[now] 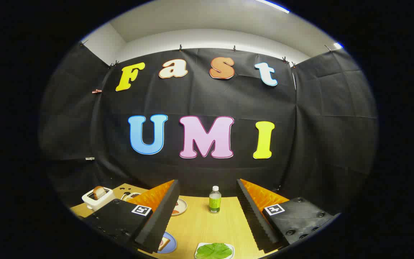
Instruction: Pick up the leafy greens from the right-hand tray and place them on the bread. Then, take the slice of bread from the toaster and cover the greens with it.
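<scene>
While gripper (207, 216) gapes, bottle (215, 199) stands ahead

Cloth-walled recording booth (318, 126) with wooden table (199, 223), toaster (97, 199).

My gripper (207, 212) carries two long wedge-shaped fingers (162, 216) with ribbed, sawtooth inner faces and quilted outer sides. Each one bolts onto a dark, matte, blocky mount (119, 219) studded with round recessed screws. A small square black-and-white marker tag (141, 210) sits on top of each mount, near the finger's root.
</scene>
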Demonstrator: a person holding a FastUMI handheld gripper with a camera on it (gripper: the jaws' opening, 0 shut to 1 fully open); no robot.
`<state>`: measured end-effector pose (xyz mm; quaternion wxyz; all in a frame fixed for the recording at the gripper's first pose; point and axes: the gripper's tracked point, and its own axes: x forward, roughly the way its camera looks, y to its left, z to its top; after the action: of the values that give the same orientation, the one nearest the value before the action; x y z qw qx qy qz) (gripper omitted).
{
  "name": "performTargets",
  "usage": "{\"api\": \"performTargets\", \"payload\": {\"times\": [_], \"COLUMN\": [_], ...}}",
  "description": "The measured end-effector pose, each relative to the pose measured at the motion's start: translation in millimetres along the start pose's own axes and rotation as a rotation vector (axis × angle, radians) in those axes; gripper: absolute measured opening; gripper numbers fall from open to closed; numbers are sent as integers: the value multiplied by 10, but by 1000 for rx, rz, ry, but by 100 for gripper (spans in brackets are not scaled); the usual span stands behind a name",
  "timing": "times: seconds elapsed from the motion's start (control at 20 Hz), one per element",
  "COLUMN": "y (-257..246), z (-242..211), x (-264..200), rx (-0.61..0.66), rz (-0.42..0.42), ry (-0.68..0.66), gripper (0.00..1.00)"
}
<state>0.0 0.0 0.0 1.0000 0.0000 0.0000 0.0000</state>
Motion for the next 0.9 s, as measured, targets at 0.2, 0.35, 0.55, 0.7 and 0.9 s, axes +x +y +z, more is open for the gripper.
{"api": "performTargets", "payload": {"times": [0.2, 0.35, 0.55, 0.7, 0.9], "y": [-5, -36, -81, -107, -176], "z": [-68, -133, -199, -239, -346], "x": [2, -9, -28, -37, -56], "rx": [18, 25, 32, 34, 50], "rz": [4, 1, -10, -20, -27], "ry": [30, 49, 68, 80, 106], "gripper": [98, 98, 98, 98, 98]}}
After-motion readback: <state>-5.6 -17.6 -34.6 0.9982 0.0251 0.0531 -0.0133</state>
